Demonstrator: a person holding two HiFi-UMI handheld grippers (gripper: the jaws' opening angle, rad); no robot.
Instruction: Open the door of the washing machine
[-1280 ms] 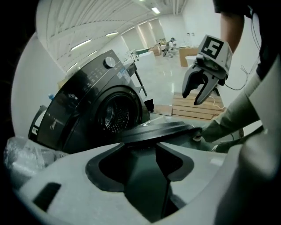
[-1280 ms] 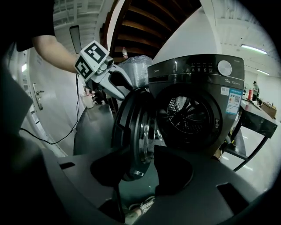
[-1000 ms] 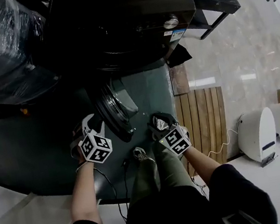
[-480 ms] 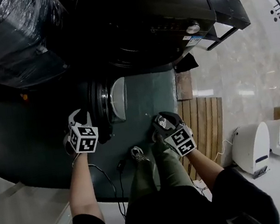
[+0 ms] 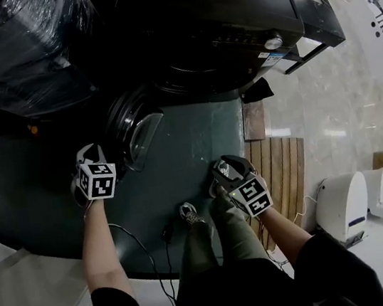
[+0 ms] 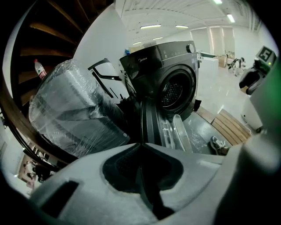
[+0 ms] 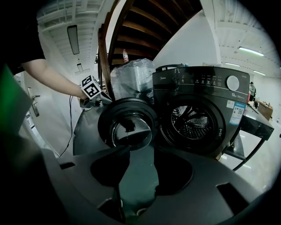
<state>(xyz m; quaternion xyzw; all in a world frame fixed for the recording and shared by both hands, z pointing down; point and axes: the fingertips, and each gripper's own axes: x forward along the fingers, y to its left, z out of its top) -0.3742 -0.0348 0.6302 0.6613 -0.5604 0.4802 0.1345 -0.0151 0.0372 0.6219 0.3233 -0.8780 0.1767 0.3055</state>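
Swinging further out since a second ago, the washing machine door [image 5: 137,130] now stands wide, hinged at the left of the drum opening [image 7: 193,122], its glass bowl facing out over the dark green mat [image 5: 184,150]. Over the same second the left gripper [image 5: 88,153] has drawn off to the left and its jaws have come together; it now sits just left of the door's rim, not touching it. The left gripper view shows those jaws pressed tight against each other with nothing between them, and the door seen nearly edge-on beyond.

The right gripper [image 5: 220,168] has hardly shifted. It hangs over the mat in front of the black washing machine [image 5: 218,25], well apart from the door, its jaws spread with only the mat showing in the gap.

To the left of the machine stands a bulky appliance wrapped in clear plastic film [image 5: 18,57]. On the right of the mat lies a wooden slatted board [image 5: 277,164]. The person's shoe [image 5: 190,212] rests on the mat's near part, beside a thin cable [image 5: 146,246].
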